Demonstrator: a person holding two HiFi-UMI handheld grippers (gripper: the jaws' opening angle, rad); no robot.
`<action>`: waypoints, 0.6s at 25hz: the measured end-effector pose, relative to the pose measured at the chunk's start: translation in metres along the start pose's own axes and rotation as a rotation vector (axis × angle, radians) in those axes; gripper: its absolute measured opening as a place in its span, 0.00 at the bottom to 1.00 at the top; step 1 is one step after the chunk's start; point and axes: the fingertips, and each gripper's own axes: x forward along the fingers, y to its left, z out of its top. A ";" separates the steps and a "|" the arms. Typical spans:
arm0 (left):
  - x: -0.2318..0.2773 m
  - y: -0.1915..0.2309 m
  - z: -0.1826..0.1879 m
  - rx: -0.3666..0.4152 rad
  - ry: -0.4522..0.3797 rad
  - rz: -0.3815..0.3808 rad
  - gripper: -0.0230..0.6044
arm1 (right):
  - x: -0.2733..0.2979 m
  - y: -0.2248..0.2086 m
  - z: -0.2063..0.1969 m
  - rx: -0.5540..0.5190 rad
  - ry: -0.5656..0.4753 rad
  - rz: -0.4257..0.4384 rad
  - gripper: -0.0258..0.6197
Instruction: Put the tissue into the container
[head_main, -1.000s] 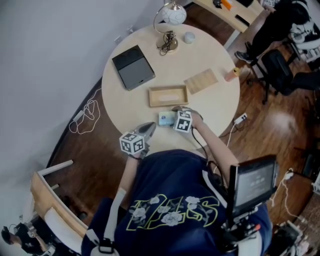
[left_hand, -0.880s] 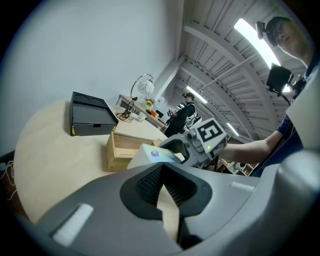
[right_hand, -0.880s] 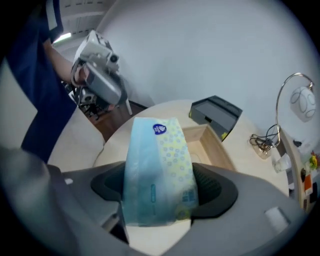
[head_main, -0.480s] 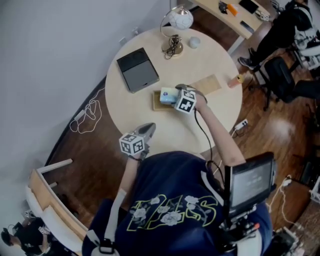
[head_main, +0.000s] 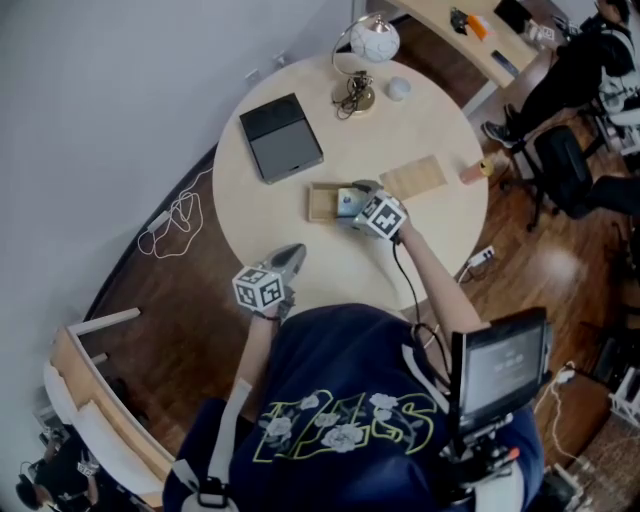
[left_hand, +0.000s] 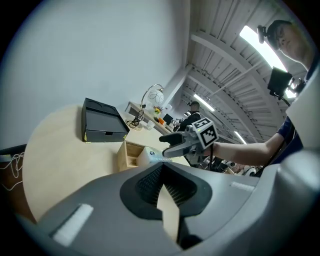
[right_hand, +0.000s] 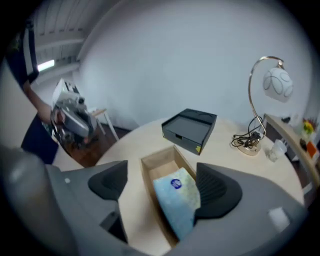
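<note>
A pale blue tissue pack (right_hand: 177, 200) lies tilted in the open wooden container (right_hand: 155, 162), its near end up on the container's side. My right gripper (right_hand: 162, 184) hovers over it with jaws opening. The pack leans by the right pad and the left pad stands clear of it. In the head view the right gripper (head_main: 354, 193) sits over the container (head_main: 320, 203) at the table's middle, with the tissue pack (head_main: 347, 204) under it. My left gripper (head_main: 292, 256) rests at the table's near edge, shut and empty. From the left gripper view the container (left_hand: 127, 152) and pack (left_hand: 145, 156) show ahead.
A black box (head_main: 281, 136) stands at the back left of the round table (head_main: 260, 235). A globe lamp (head_main: 372, 45) with coiled cord is at the far edge. The wooden lid (head_main: 414, 176) lies right of the container, a small pink thing (head_main: 470, 172) beyond it. Chairs stand to the right.
My right gripper carried the tissue pack from the near part of the table forward to the container, and its jaws have spread. The left gripper stayed where it was.
</note>
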 end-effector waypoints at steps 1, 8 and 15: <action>0.001 -0.002 0.000 -0.004 -0.014 -0.002 0.05 | -0.018 0.007 0.006 0.121 -0.096 0.028 0.60; 0.025 -0.019 0.017 0.010 -0.042 -0.050 0.05 | -0.093 0.034 -0.016 0.638 -0.494 0.136 0.03; 0.049 -0.044 0.009 0.063 0.023 -0.115 0.05 | -0.080 0.061 -0.078 0.654 -0.423 0.046 0.03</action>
